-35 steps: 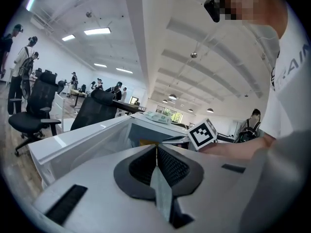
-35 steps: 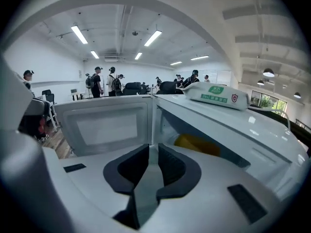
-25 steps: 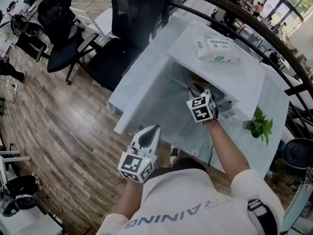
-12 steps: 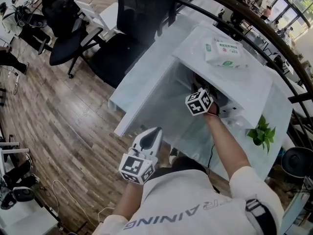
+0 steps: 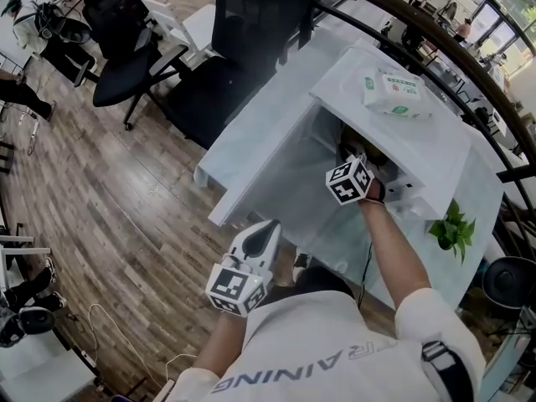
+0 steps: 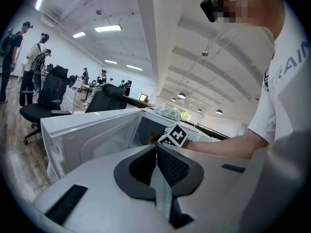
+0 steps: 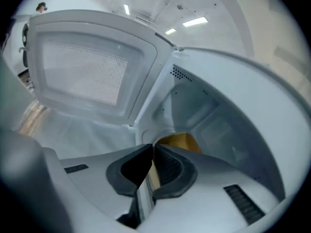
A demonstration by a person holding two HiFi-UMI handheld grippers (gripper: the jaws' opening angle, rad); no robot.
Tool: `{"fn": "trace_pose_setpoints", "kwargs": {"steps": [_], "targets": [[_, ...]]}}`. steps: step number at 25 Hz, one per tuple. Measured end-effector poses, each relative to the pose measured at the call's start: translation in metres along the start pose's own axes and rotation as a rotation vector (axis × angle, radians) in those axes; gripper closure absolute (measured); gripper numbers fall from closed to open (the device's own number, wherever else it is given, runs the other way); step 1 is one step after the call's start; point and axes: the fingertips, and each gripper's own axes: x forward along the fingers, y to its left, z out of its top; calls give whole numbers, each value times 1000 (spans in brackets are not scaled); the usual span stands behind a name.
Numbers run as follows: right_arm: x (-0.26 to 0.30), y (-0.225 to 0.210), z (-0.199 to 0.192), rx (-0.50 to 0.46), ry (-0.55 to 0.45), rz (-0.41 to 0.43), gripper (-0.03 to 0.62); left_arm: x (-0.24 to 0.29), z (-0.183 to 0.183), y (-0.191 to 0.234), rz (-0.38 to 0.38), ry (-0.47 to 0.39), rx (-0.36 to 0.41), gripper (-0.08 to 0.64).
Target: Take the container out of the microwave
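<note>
A white microwave (image 5: 419, 145) stands with its door (image 7: 87, 67) swung open to the left. Inside it sits a yellow container (image 7: 181, 141), glimpsed in the head view as a dark and yellow shape (image 5: 362, 143). My right gripper (image 7: 152, 152) reaches into the cavity, its marker cube (image 5: 348, 181) at the mouth. Its jaws are closing, and a thin tan edge of the container shows pinched between the pads. My left gripper (image 6: 156, 147) hangs low before the table (image 5: 266, 229), shut with nothing in it.
A pack of wipes (image 5: 398, 95) lies on the microwave's top. A small green plant (image 5: 450, 224) stands to its right on the white table (image 5: 243, 145). Black office chairs (image 5: 243, 48) stand beyond on the wood floor, and a dark railing (image 5: 435, 40) curves behind.
The right hand's marker cube has rolled and dipped slightly at the microwave's mouth. The left gripper has stayed where it was.
</note>
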Motion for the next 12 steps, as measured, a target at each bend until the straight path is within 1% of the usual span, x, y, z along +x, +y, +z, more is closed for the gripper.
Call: {"fn": "trace_pose_setpoints", "kwargs": {"steps": [5, 12], "targets": [[-39, 17, 18, 9, -43, 32, 558, -15, 4, -8, -33, -16, 5, 523], [-103, 59, 30, 11, -74, 85, 558, -45, 8, -19, -76, -41, 30, 523]]}}
